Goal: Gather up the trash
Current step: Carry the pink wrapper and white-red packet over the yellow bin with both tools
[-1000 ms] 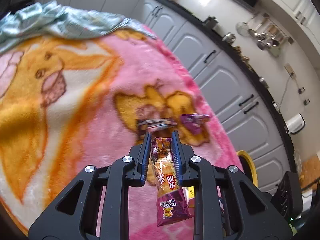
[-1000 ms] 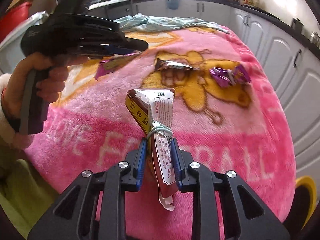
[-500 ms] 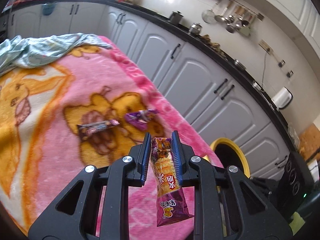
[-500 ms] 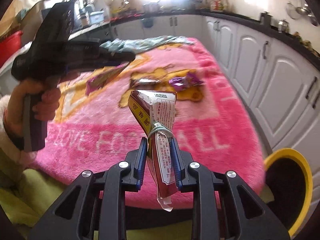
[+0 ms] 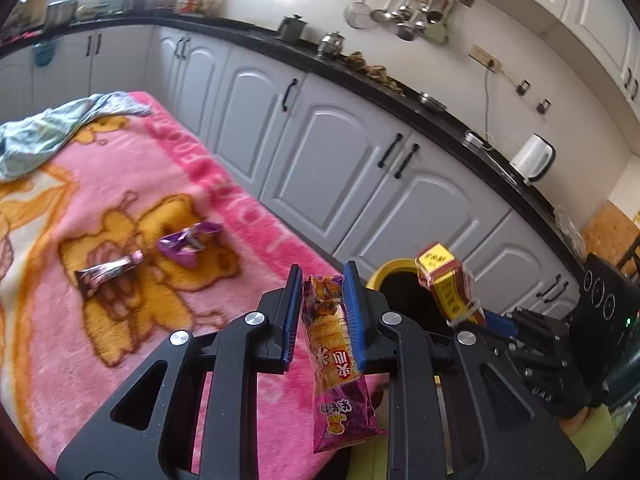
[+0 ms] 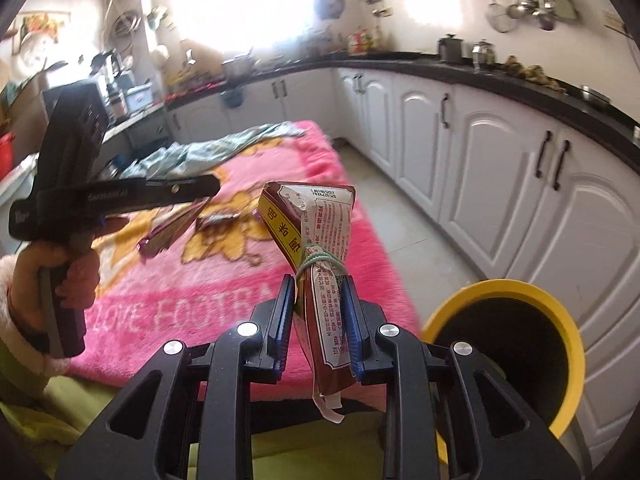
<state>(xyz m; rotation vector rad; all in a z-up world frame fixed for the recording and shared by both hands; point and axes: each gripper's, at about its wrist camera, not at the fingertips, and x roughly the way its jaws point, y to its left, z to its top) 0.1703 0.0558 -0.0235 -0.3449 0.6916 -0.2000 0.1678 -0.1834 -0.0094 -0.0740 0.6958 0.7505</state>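
Observation:
My left gripper [image 5: 323, 276] is shut on a purple and orange snack packet [image 5: 338, 364] that hangs down between its blue pads. My right gripper [image 6: 318, 286] is shut on a red and yellow bag [image 6: 320, 240] tied with a green band. That bag [image 5: 444, 280] also shows in the left wrist view, over a yellow-rimmed bin [image 5: 390, 276]. The bin [image 6: 504, 340] stands low to the right of my right gripper, its mouth dark. A purple wrapper [image 5: 188, 242] and a dark candy-bar wrapper [image 5: 106, 272] lie on the pink blanket [image 5: 120, 320].
A person's hand [image 6: 60, 276] holds the left gripper's handle left of the right gripper. A crumpled light green cloth [image 5: 52, 132] lies at the blanket's far end. White kitchen cabinets [image 5: 332, 168] under a black counter run along the right, with floor between them and the blanket.
Both grippers have swung right and upward with their packets, away from the middle of the blanket. The yellow-rimmed bin has come into view and the right gripper's bag now shows over it.

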